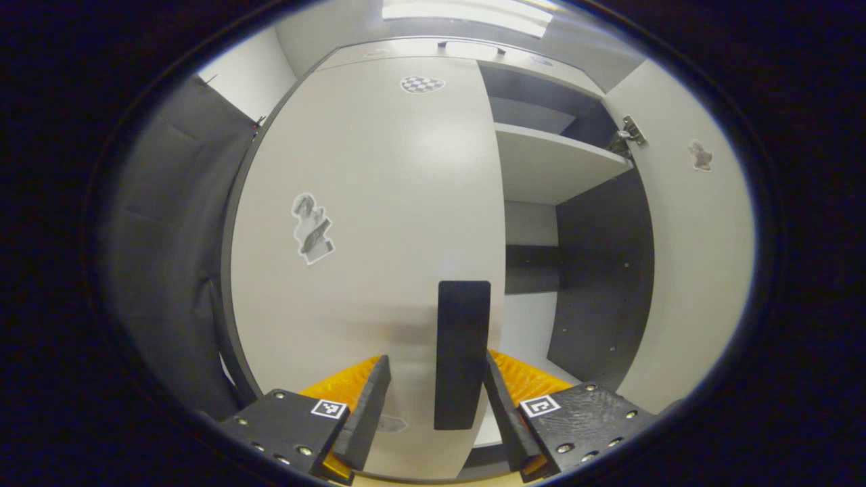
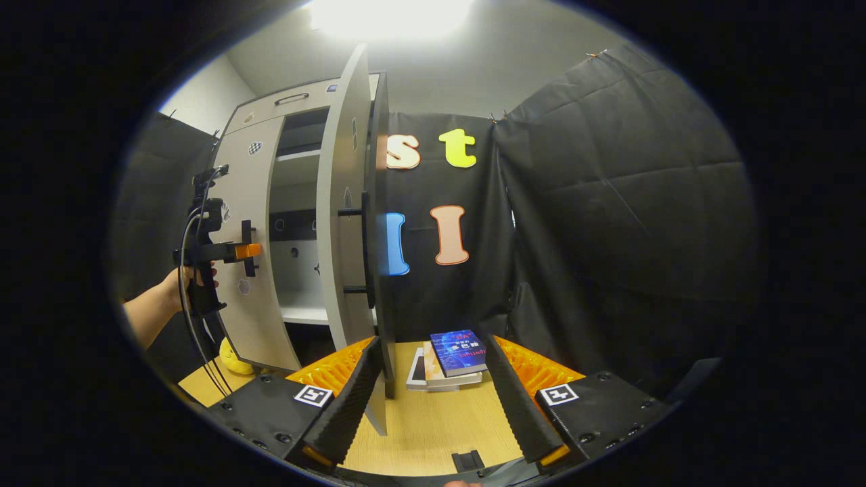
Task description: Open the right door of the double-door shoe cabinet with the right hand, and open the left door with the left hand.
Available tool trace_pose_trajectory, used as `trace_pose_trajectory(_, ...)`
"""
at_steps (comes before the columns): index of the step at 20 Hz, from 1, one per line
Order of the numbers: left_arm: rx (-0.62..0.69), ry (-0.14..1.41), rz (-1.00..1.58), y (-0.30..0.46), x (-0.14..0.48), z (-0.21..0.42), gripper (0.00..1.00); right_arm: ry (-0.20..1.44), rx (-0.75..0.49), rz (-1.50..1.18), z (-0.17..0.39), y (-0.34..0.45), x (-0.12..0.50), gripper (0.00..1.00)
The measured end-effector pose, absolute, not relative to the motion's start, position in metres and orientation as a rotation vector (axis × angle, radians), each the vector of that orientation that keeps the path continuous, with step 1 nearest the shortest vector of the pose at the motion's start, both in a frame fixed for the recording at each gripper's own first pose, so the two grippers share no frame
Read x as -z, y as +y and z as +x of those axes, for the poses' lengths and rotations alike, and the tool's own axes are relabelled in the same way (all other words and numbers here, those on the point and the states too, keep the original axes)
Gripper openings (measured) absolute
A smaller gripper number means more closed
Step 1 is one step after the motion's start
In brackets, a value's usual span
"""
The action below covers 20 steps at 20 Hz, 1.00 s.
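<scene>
Black cloth walls close in the booth behind a light wooden tabletop (image 2: 433,419), on which a tall pale grey double-door shoe cabinet (image 2: 298,108) stands. Its right door (image 2: 345,203) is swung wide open and seen nearly edge-on in the right gripper view, with a long black bar handle (image 2: 366,243) on its outer face. In the left gripper view that same door (image 1: 697,270) stands out to the right, a metal hinge (image 1: 629,135) near its top, and pale shelves (image 1: 555,162) show inside the dark interior.

The cabinet's left door (image 1: 365,223) is flat against the cabinet front, carrying a small cut-out sticker (image 1: 312,228) and a checkered marker (image 1: 421,84) near its top. The left gripper (image 1: 436,399) has its fingers spread apart on either side of the door's black vertical handle (image 1: 462,352), without pressing on it; the left finger stands clear of it. In the right gripper view this gripper (image 2: 223,251) is at the handle, held by a hand (image 2: 183,281).

The right gripper (image 2: 429,399) is released, fingers wide apart, with the lower edge of the open right door just beside its left finger. A stack of books (image 2: 450,362) lies on the table beyond it, and a yellow soft toy (image 2: 233,358) sits by the cabinet's foot.
</scene>
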State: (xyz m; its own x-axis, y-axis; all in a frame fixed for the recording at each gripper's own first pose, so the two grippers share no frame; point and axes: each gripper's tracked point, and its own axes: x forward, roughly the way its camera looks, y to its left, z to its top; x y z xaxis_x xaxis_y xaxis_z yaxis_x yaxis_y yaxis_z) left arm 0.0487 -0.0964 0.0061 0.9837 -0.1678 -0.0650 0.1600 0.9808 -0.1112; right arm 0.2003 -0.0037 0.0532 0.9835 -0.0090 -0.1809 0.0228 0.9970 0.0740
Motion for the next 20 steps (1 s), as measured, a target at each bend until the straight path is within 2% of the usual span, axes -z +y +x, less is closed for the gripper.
trace_pose_trajectory(1, 0.186, 0.076, -0.127, -0.101, -0.008, 0.044, 0.77, 0.172, 0.026, 0.072, 0.202, -0.006, -0.055, 0.95)
trace_pose_trajectory(3, 0.181, 0.082, -0.125, -0.104, -0.011, 0.041, 0.57, 0.162, 0.042, 0.065, 0.203, -0.014, -0.056, 0.92)
trace_pose_trajectory(5, 0.222, 0.088, -0.118, -0.111, -0.010, 0.039, 0.50, 0.161, 0.045, 0.070, 0.201, -0.019, -0.056, 0.95)
trace_pose_trajectory(9, 0.194, 0.112, -0.093, -0.111, -0.005, 0.039, 0.21, 0.163, 0.010, 0.100, 0.203, -0.020, -0.054, 0.95)
trace_pose_trajectory(10, 0.187, 0.108, -0.084, -0.109, -0.007, 0.040, 0.20, 0.165, -0.002, 0.107, 0.204, -0.020, -0.053, 0.95)
trace_pose_trajectory(11, 0.187, 0.109, -0.086, -0.108, -0.007, 0.040, 0.14, 0.165, -0.012, 0.110, 0.204, -0.020, -0.052, 0.95)
trace_pose_trajectory(13, 0.188, 0.113, -0.098, -0.109, -0.011, 0.037, 0.16, 0.158, -0.028, 0.101, 0.205, -0.021, -0.052, 0.92)
trace_pose_trajectory(15, 0.173, 0.120, -0.089, -0.106, -0.014, 0.035, 0.12, 0.159, -0.045, 0.085, 0.206, -0.021, -0.051, 0.95)
trace_pose_trajectory(20, 0.163, 0.106, -0.103, -0.103, -0.015, 0.034, 0.12, 0.169, -0.118, 0.075, 0.209, -0.007, -0.050, 0.95)
